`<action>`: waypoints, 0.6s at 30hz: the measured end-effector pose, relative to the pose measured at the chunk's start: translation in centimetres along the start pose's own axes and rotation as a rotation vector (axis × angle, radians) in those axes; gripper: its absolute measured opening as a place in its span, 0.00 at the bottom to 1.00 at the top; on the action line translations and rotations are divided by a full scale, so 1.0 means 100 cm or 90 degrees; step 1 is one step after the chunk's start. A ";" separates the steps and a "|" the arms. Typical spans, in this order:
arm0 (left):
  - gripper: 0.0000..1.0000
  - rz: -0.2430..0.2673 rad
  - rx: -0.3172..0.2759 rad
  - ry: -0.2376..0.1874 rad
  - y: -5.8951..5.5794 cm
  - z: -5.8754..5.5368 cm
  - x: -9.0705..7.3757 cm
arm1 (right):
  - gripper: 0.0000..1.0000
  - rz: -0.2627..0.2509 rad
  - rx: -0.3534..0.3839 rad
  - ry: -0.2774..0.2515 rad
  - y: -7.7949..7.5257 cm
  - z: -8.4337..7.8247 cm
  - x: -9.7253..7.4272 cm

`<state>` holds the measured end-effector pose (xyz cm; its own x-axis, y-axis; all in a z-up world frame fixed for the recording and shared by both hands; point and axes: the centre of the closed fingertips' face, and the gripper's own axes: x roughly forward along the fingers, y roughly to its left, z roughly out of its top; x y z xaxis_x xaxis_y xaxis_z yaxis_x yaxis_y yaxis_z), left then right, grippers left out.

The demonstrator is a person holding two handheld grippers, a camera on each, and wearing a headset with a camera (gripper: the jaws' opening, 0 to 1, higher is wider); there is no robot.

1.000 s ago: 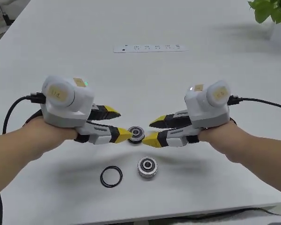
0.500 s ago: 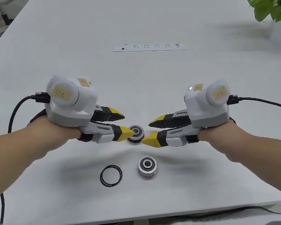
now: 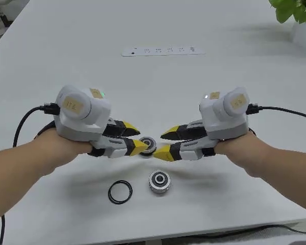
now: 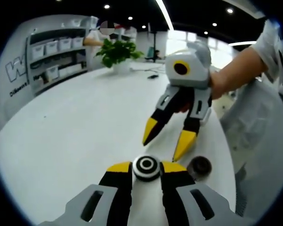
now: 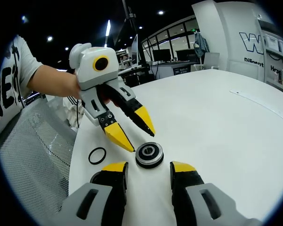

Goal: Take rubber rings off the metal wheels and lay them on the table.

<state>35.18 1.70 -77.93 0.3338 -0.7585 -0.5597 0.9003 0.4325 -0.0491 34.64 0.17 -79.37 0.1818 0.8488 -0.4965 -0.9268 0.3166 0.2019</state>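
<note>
We edged the left gripper [image 3: 140, 137] inward; the wheel [image 3: 149, 145] sat between its tips, clamping unclear; the right gripper [image 3: 159, 143] gaped opposite.

My left gripper [image 3: 139, 138] and right gripper [image 3: 158, 144] face each other low over the white table [image 3: 219, 71], jaws parted. Their lower yellow tips are right up against a metal wheel [image 3: 149, 144] lying between them. Nearer me lie a second wheel [image 3: 159, 181] and, beside it, a loose black rubber ring [image 3: 120, 192].
</note>
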 end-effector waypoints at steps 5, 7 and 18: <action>0.22 -0.005 0.004 0.005 -0.003 -0.002 0.003 | 0.32 -0.001 0.002 0.001 0.000 -0.002 -0.001; 0.22 -0.007 0.005 0.005 -0.004 -0.002 0.004 | 0.32 0.000 0.003 0.002 0.000 -0.002 -0.001; 0.19 -0.005 0.012 0.011 -0.006 -0.003 0.010 | 0.32 0.001 0.003 0.002 0.002 -0.003 -0.001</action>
<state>34.91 0.89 -78.68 0.3219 -0.7530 -0.5739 0.9082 0.4168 -0.0376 34.37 0.07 -79.53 0.1801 0.8479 -0.4987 -0.9254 0.3179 0.2063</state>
